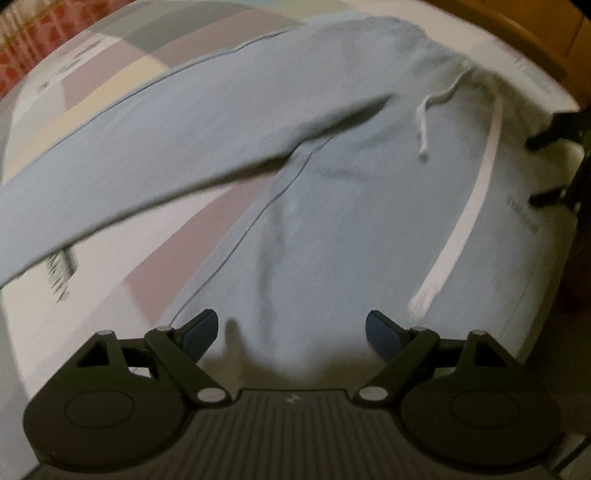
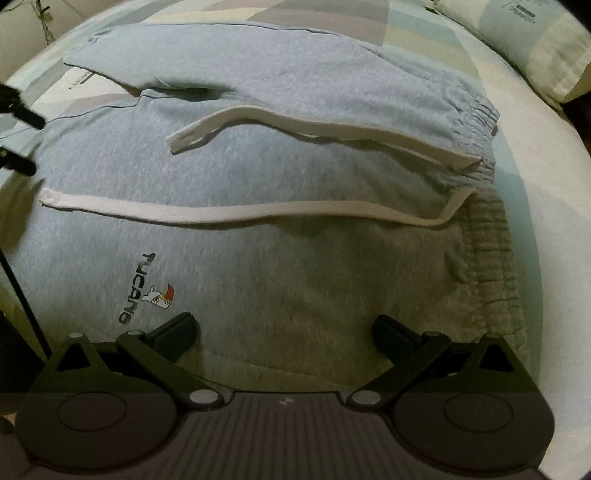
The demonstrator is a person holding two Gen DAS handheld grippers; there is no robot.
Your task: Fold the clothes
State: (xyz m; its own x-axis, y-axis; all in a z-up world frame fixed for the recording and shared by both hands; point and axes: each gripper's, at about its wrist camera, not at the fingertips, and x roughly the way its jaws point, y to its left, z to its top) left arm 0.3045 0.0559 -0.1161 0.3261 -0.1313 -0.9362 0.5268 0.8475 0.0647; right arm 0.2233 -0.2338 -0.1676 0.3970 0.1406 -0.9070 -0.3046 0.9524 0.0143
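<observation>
Light blue sweatpants (image 1: pixel 332 206) with white side stripes lie spread on a bed; one leg (image 1: pixel 147 147) runs off to the left, the other comes toward me. The elastic waistband (image 1: pixel 424 40) and a white drawstring (image 1: pixel 424 118) are at the far end. My left gripper (image 1: pixel 291 332) is open and empty above the near leg. In the right wrist view the pants (image 2: pixel 277 240) show a "TUCANO" logo (image 2: pixel 147 288) and the waistband (image 2: pixel 484 229) on the right. My right gripper (image 2: pixel 286 330) is open and empty over the hip area. The left gripper's fingers (image 2: pixel 22 110) show at the left edge.
The bed has a bedsheet (image 1: pixel 110 74) with pastel blocks, also in the right wrist view (image 2: pixel 332 14). A pillow (image 2: pixel 528 40) lies at the far right. A wooden headboard (image 1: pixel 517 33) is beyond the waistband. The right gripper's fingers (image 1: pixel 546 136) show at the right edge.
</observation>
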